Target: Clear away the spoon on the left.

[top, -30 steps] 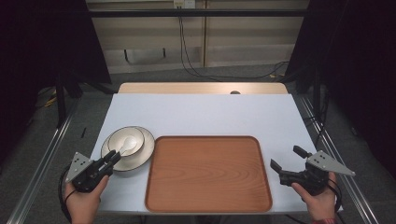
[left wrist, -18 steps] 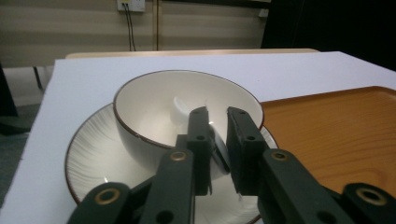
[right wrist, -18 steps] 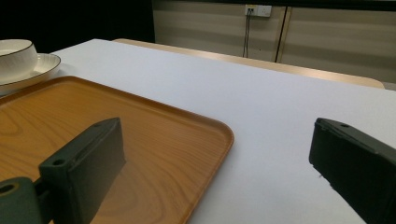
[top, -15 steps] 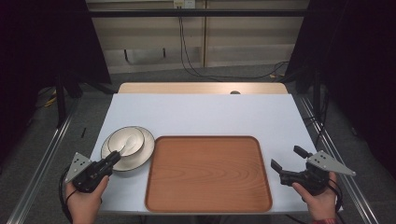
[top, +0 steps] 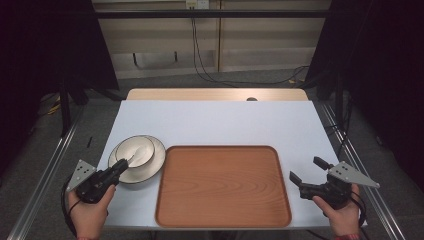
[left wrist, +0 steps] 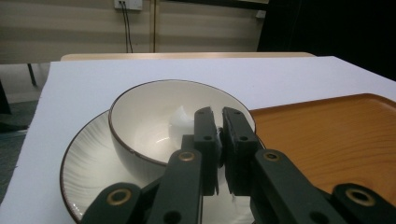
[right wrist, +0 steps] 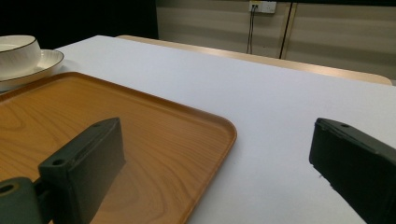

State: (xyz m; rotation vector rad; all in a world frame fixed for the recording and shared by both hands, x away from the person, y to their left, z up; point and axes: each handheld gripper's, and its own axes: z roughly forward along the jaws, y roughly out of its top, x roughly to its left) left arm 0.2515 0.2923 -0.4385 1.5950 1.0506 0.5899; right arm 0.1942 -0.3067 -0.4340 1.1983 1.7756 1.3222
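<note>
I am finding no brand, label or writing on anything here. My left gripper point(left wrist: 219, 135) is clamping the near rim of the bowl point(left wrist: 154, 116); its jaws have just been closing, and the rim is sitting pinched between them with only a thin gap left. The bowl is standing in a ribbed plate point(left wrist: 88, 163) on the white table point(top: 220, 122), just left of the wooden tray point(top: 222, 185) and apart from it. Something white is lying inside the bowl, but my jaws are covering part of it and I cannot tell what it is. In the left gripper view the plate's near edge is being cut off at the bottom behind the gripper's arms. My left hand point(top: 87, 215) is reaching in from the lower left, pointing the gripper up and to the right toward the bowl. My right gripper point(top: 306, 172) is holding its jaws wide apart with nothing between them, hovering low over the table just right of the tray's right edge, my right hand point(top: 342, 212) angling it toward the tray. In the right gripper view the bowl and plate are sitting far off at the upper left, cut by the frame edge.
</note>
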